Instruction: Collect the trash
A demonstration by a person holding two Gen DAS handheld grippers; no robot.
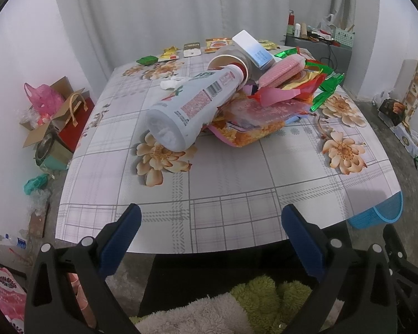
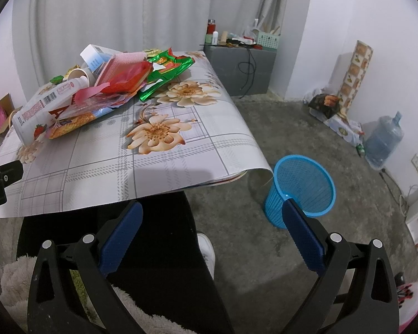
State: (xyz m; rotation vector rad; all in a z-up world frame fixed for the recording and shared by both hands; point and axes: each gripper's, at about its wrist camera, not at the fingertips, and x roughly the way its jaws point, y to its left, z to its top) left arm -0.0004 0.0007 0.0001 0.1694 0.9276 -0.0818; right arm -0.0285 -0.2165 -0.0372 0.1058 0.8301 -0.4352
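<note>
- I see the heap of crumpled snack wrappers and packets (image 1: 267,105) lying mid-surface, well ahead of my left gripper (image 1: 209,233), with nothing between the 2.
- A white plastic drink bottle with a barcode label (image 1: 192,108) lies on its side at the heap's left edge, base toward me, neck inside a tipped paper cup (image 1: 231,62).
- A pink textured packet (image 1: 282,69) and a green foil wrapper (image 2: 164,68) sit on the heap's right side.
- The left gripper hovers at the near edge of the floral-print surface (image 1: 237,183), its blue-padded jaws spread wide and empty.
- My right gripper (image 2: 211,222) is off the surface's near right corner, tilted toward the floor, jaws spread wide with nothing between them.
- The blue mesh plastic wastebasket (image 2: 303,186) stands upright on the concrete floor (image 2: 306,128), just beyond the right finger.
</note>
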